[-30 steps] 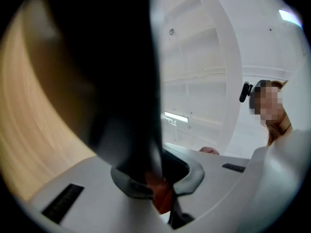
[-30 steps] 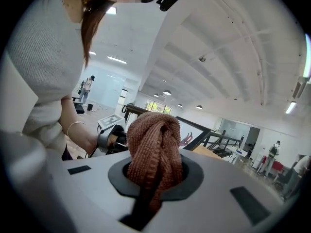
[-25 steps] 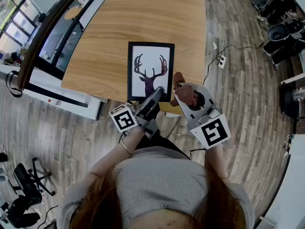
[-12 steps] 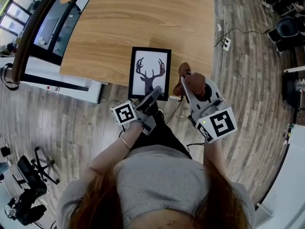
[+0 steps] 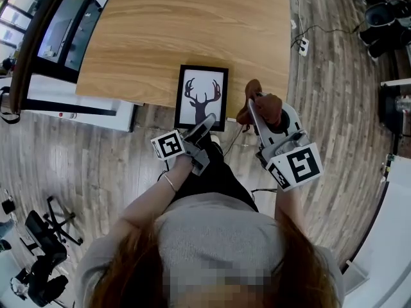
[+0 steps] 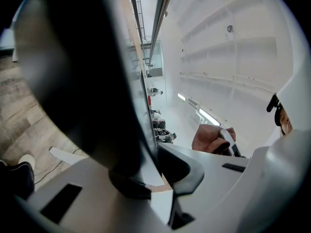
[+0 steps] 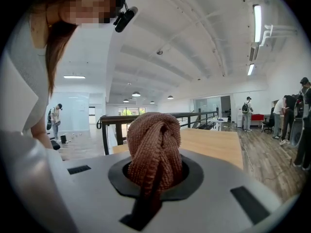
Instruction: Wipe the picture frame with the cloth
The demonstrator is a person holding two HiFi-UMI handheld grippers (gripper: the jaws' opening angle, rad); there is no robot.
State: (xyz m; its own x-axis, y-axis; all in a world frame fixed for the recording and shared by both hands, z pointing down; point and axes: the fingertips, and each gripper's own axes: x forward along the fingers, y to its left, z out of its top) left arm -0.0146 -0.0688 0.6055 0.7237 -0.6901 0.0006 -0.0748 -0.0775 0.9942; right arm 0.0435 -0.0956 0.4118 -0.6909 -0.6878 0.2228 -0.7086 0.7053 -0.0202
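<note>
The black picture frame [image 5: 201, 97] with a deer print lies face up, and its lower end sticks out past the near edge of the wooden table [image 5: 186, 31]. My left gripper [image 5: 206, 123] is shut on that lower edge. In the left gripper view the frame's dark edge [image 6: 82, 81] fills the left side, with the left gripper [image 6: 156, 178] closed on it. My right gripper [image 5: 252, 108] hangs just right of the frame, shut on a bunched brown cloth [image 5: 270, 105]. The cloth [image 7: 154, 144] bulges up between the jaws of the right gripper [image 7: 154, 176]. It also shows as the brown cloth [image 6: 211, 139] beside the frame.
A power strip [image 5: 303, 44] with a cable lies on the wood floor to the right of the table. A white cabinet [image 5: 70, 111] and a dark railing [image 5: 38, 50] run along the left. Office chairs [image 5: 48, 242] stand at the lower left. Several people [image 7: 248, 111] stand far off.
The frame, held by the left gripper, has sunk and now sits closer to the table's near edge. The right gripper with the cloth has dropped a little, and both grippers have rolled.
</note>
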